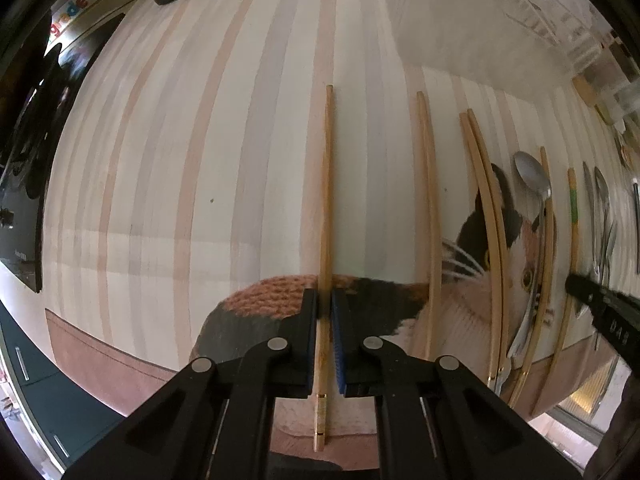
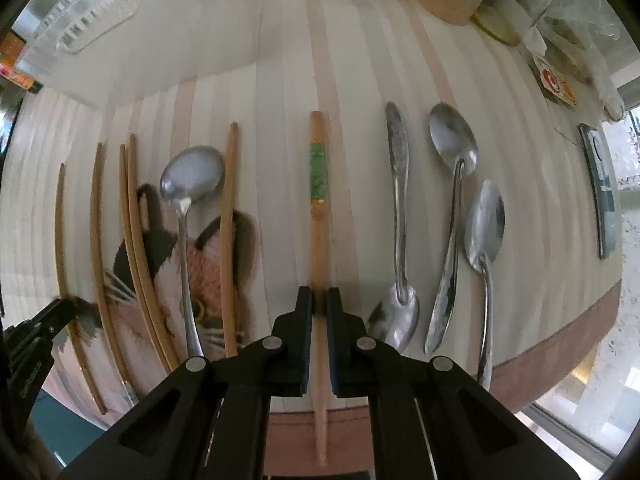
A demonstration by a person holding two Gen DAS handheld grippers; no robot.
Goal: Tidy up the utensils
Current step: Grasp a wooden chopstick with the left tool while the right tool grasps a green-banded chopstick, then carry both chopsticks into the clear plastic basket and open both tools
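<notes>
Two hand-held grippers each clasp a chopstick lying lengthwise on the striped bench [image 1: 240,160]: the left hand-held gripper [image 1: 325,300] is clenched on a plain wooden chopstick [image 1: 328,184] that runs between its jaws and away from the camera, apart from the others. The right hand-held gripper [image 2: 319,300] is clenched on a green-banded chopstick [image 2: 318,208], which lies between a loose chopstick [image 2: 230,220] and big spoon [image 2: 192,184] over the cat picture [image 2: 200,280] on its left and three metal spoons [image 2: 452,184] on its right
</notes>
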